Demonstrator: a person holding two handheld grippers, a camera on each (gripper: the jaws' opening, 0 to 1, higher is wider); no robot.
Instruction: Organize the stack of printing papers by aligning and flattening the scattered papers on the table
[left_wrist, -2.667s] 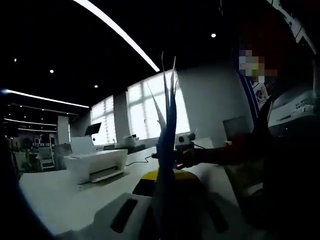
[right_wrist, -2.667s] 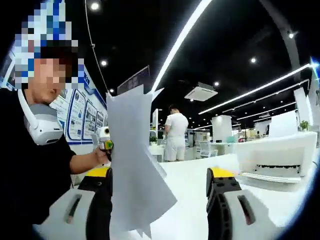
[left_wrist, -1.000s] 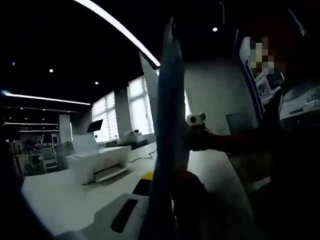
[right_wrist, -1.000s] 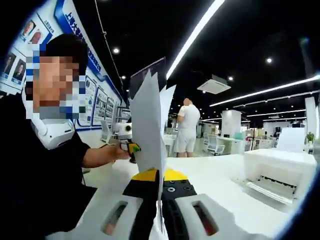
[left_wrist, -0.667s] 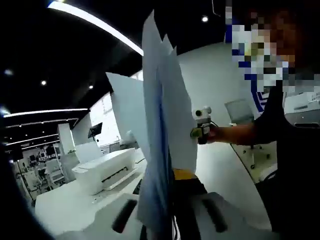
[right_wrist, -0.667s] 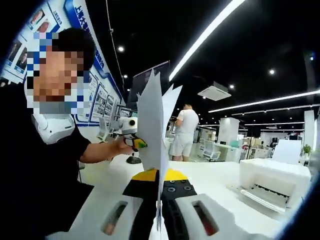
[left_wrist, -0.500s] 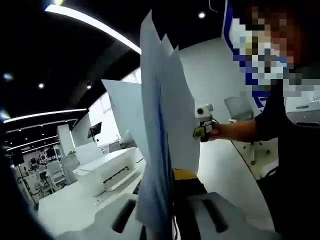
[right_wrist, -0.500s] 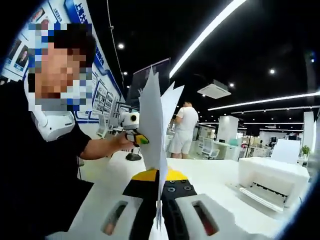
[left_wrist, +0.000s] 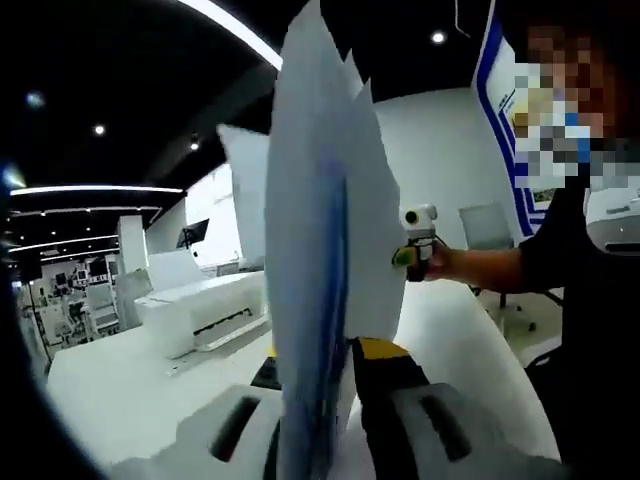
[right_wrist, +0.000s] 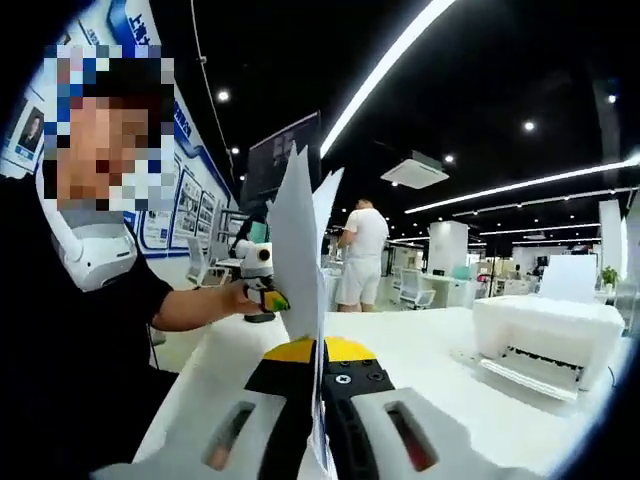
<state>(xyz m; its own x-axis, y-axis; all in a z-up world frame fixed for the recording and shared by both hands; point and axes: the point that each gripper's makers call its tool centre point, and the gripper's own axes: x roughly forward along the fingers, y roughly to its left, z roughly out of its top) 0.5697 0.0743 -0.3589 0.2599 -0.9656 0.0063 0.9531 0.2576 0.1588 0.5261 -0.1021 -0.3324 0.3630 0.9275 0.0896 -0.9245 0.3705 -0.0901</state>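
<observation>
White tabletop (right_wrist: 420, 350) stretches across a large office with a black ceiling, long light strips and bright windows. Papers (right_wrist: 298, 255) are held upright above it, edge-on to both cameras. The sheets are thin, white and unevenly stacked, with several pointed corners fanned out at the top.

In the right gripper view, the right gripper (right_wrist: 318, 400) is seen with its jaws closed tight on the lower edge of the papers. In the left gripper view, the left gripper (left_wrist: 335, 410) is likewise clamped on the papers (left_wrist: 325, 250), which rise tall and slightly bluish in shadow. The jaws are white plastic with black inner faces and yellow tips.

Across the sheets, each view shows the other gripper held in a hand (right_wrist: 235, 298), with a forearm and dark sleeve behind it. A white printer (right_wrist: 545, 335) sits on the table to one side. A person (right_wrist: 358, 255) in white stands in the background.
</observation>
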